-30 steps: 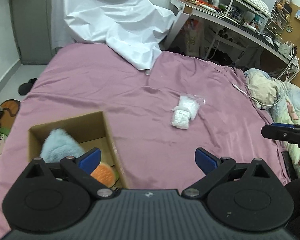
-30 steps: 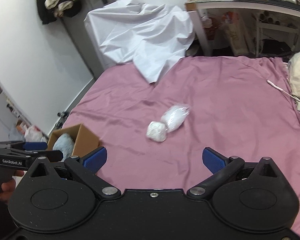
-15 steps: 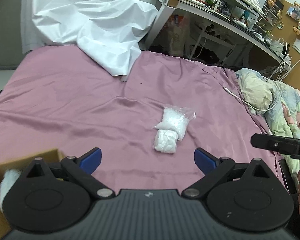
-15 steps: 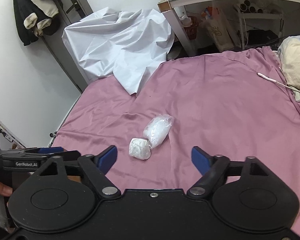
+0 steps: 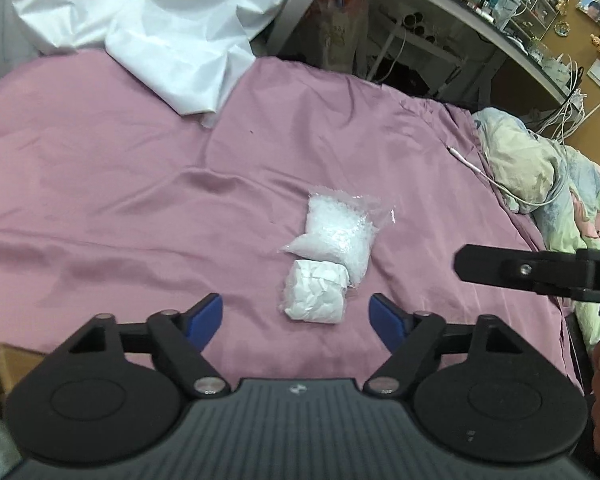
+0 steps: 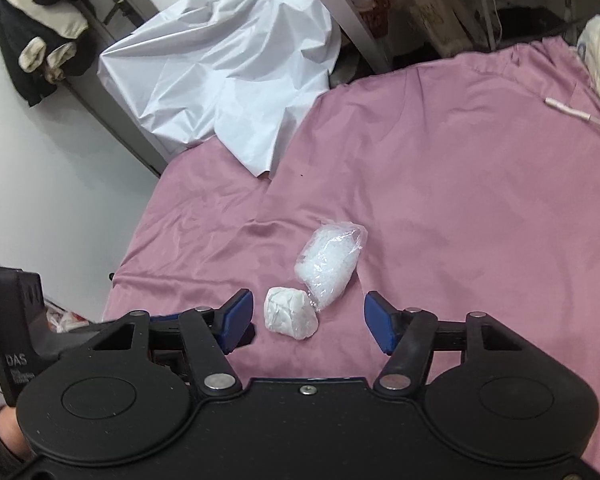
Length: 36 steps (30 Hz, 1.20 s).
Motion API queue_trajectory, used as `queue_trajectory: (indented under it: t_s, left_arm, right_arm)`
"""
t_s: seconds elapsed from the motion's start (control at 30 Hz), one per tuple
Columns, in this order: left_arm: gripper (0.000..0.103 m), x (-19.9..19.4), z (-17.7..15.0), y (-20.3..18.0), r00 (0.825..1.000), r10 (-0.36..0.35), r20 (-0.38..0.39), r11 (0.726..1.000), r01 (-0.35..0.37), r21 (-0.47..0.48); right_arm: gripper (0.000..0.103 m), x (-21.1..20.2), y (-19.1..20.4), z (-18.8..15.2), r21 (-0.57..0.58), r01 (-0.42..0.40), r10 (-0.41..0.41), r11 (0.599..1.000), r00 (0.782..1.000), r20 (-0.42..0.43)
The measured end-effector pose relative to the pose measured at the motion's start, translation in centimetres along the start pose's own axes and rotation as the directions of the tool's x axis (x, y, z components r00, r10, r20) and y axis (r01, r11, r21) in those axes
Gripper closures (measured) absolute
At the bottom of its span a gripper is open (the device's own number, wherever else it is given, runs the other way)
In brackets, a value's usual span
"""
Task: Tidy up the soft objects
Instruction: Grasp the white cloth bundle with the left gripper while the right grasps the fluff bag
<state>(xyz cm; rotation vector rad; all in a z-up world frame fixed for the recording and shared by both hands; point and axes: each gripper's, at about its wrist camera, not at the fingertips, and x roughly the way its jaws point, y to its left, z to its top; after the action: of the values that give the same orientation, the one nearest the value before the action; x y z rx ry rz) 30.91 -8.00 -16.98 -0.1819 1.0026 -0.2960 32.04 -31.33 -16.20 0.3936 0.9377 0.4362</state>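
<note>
Two soft white packets lie touching on the purple bedsheet (image 5: 140, 200): a wrapped white lump (image 5: 314, 298) (image 6: 290, 317) and a clear bag of white filling (image 5: 338, 236) (image 6: 328, 266) just beyond it. My left gripper (image 5: 296, 318) is open and empty, its blue pads either side of the lump, close in front of it. My right gripper (image 6: 310, 322) is open and empty, also just short of the lump. A corner of the cardboard box (image 5: 0, 360) shows at the lower left.
A crumpled white sheet (image 5: 152, 20) (image 6: 228, 76) lies at the bed's far end. A patterned quilt (image 5: 540, 184) and a white cable (image 5: 476, 168) lie on the right. A desk with shelves (image 5: 460, 8) stands beyond the bed.
Both grippers have moved forward toward the white packets, which now sit close between the fingers. The box with the plush toys has slid almost out of the left wrist view.
</note>
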Motion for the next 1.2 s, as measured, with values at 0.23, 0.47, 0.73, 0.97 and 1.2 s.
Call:
queue_trajectory:
  t_s: [0.23,0.47,0.73,0.97,1.2]
  left_arm:
    - [0.031,3.2,0.3,-0.4,0.998,-0.033,-0.051,0.999,0.033,-0.003]
    - [0.057,4.9,0.4,0.4,0.997,-0.036,-0.070,0.998,0.033,-0.046]
    - [0.060,3.6,0.6,1.6,0.999,-0.027,-0.041,0.994,0.023,-0.106]
    - [0.060,2.3,0.9,3.1,1.000,0.021,-0.014,0.989,-0.023,-0.148]
    - [0.060,1.9,0.9,4.3,0.999,0.046,-0.015,0.979,-0.048,-0.200]
  right_arm:
    - [0.042,2.3,-0.5,0.3,0.044,-0.025,0.026,0.999,0.999,-0.031]
    - [0.042,4.5,-1.1,0.6,0.086,-0.047,0.051,0.995,0.997,-0.054]
    - [0.041,7.2,-1.5,0.6,0.145,-0.067,0.079,0.987,0.993,-0.085]
    - [0.035,9.0,-2.5,0.5,0.244,-0.070,0.093,0.967,0.992,-0.083]
    - [0.032,10.0,-3.2,0.8,0.336,-0.081,0.103,0.939,0.994,-0.047]
